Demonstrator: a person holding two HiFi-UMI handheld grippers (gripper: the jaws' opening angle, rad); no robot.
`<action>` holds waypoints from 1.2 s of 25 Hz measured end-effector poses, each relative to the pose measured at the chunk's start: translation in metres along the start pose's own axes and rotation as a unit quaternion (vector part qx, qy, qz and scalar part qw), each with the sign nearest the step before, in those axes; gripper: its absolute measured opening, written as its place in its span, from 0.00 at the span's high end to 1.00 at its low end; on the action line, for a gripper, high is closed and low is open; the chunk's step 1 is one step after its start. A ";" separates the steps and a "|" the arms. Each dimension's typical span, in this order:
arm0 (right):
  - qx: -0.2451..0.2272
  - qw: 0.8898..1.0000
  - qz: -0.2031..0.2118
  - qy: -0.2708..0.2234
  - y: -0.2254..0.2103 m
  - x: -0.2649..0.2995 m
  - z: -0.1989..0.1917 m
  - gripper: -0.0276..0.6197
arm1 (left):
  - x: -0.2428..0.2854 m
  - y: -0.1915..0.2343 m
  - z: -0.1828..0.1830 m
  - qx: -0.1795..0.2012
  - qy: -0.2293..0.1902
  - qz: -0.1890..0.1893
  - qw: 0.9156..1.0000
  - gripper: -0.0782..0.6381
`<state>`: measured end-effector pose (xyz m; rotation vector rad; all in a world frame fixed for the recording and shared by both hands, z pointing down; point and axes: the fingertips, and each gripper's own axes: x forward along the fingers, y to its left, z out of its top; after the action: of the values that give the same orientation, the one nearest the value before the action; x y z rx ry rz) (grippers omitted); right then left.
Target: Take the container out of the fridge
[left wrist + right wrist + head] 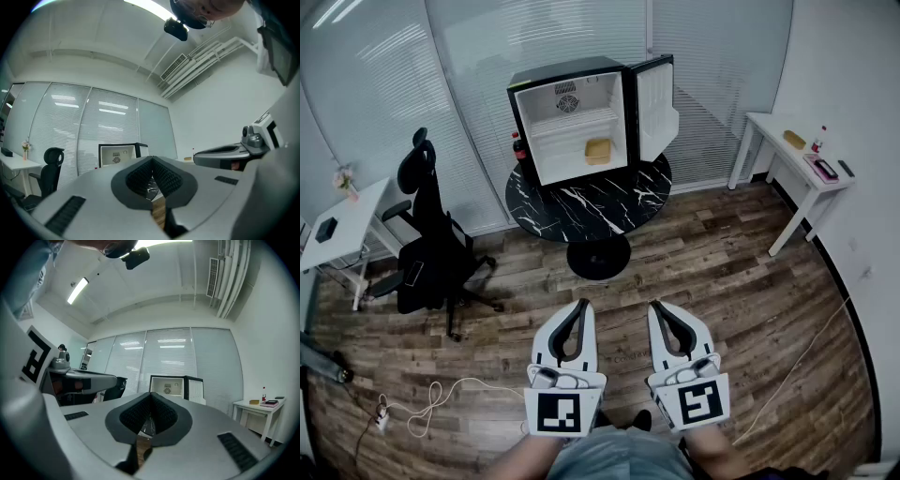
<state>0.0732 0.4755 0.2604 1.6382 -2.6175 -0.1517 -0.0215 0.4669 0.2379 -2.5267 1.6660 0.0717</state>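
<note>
A small black fridge (pixel 572 117) stands on a round black marble table (pixel 600 202), its door (pixel 654 105) swung open to the right. Inside, a yellow container (pixel 598 150) rests on the lower right of the white interior. My left gripper (pixel 581 307) and right gripper (pixel 658 307) are held side by side low in the head view, far from the fridge, both shut and empty. The fridge (pixel 117 154) shows small beyond the left gripper's tips (pixel 152 160) and, as the fridge (pixel 173 386), beyond the right gripper's tips (pixel 151 395).
A black office chair (pixel 431 244) stands left of the table. A white desk (pixel 342 230) is at far left, another white desk (pixel 797 164) with small items at right. A white cable (pixel 422 403) lies on the wood floor. Glass walls with blinds run behind the fridge.
</note>
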 end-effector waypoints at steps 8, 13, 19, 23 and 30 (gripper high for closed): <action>-0.007 1.000 -0.023 -0.020 -0.027 -0.016 0.002 0.94 | 0.007 -0.027 -0.001 -0.003 0.000 -0.009 1.000 0.87; 0.008 1.000 -0.017 0.002 -0.049 -0.034 -0.012 0.94 | 0.013 -0.055 -0.005 0.006 0.008 -0.018 1.000 0.87; 0.027 0.999 -0.033 0.030 -0.088 -0.046 -0.043 0.94 | 0.021 -0.081 -0.019 0.008 0.022 -0.014 1.000 0.87; 0.037 0.998 -0.025 0.038 -0.099 -0.035 -0.053 0.94 | 0.032 -0.075 -0.032 0.009 0.043 -0.003 0.999 0.87; 0.038 0.998 -0.006 0.052 -0.108 0.023 -0.072 0.94 | 0.074 -0.037 -0.055 -0.001 0.046 0.016 0.999 0.87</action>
<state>0.1662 0.4042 0.3201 1.6375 -2.5662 0.0332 0.0406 0.4070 0.2879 -2.5411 1.7388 -0.0405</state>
